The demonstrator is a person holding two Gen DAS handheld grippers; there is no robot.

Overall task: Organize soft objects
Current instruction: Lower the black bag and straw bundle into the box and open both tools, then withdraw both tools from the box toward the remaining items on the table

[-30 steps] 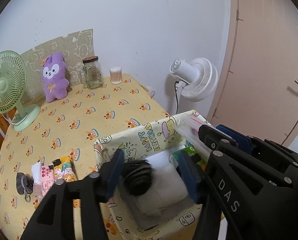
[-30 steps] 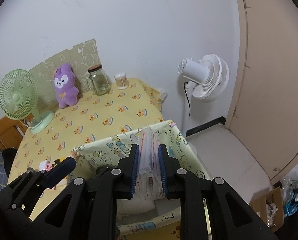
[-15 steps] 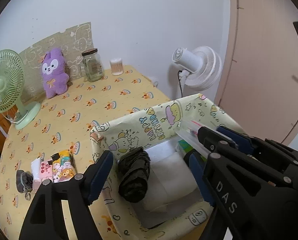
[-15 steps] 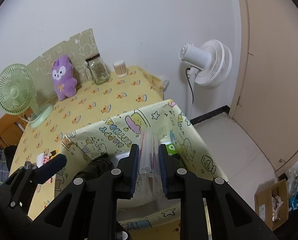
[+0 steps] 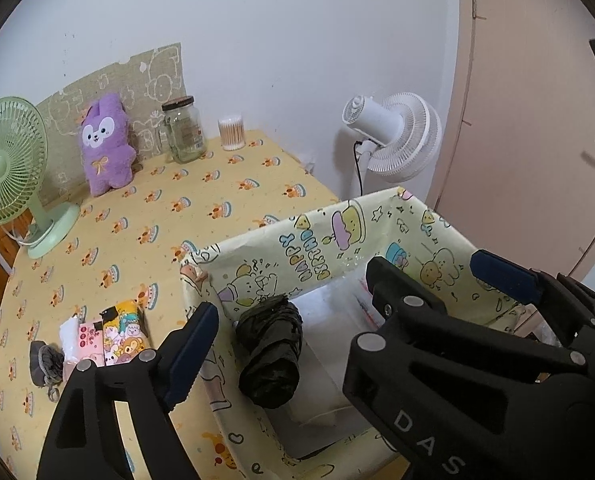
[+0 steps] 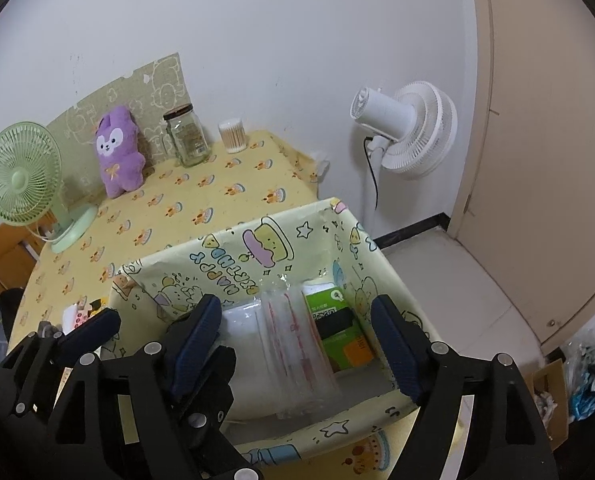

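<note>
Both hand-held grippers hover over the patterned storage box at the desk's near right corner. The left hand-held gripper is spread wide and holds nothing; below it the black rolled bundle lies inside the box against its left wall. The right hand-held gripper is also spread and empty, with the clear plastic packet lying in the box between its fingers, beside a green pack and on a white folded item.

Judging from this, the step in hand is the release of these two things into the box. Soft things remain on the desk near its left edge: tissue packs and a small grey item, with a purple plush at the far edge. The next move probably calls for lifting clear of the box walls and taking the left hand-held gripper to the tissue packs.
</note>
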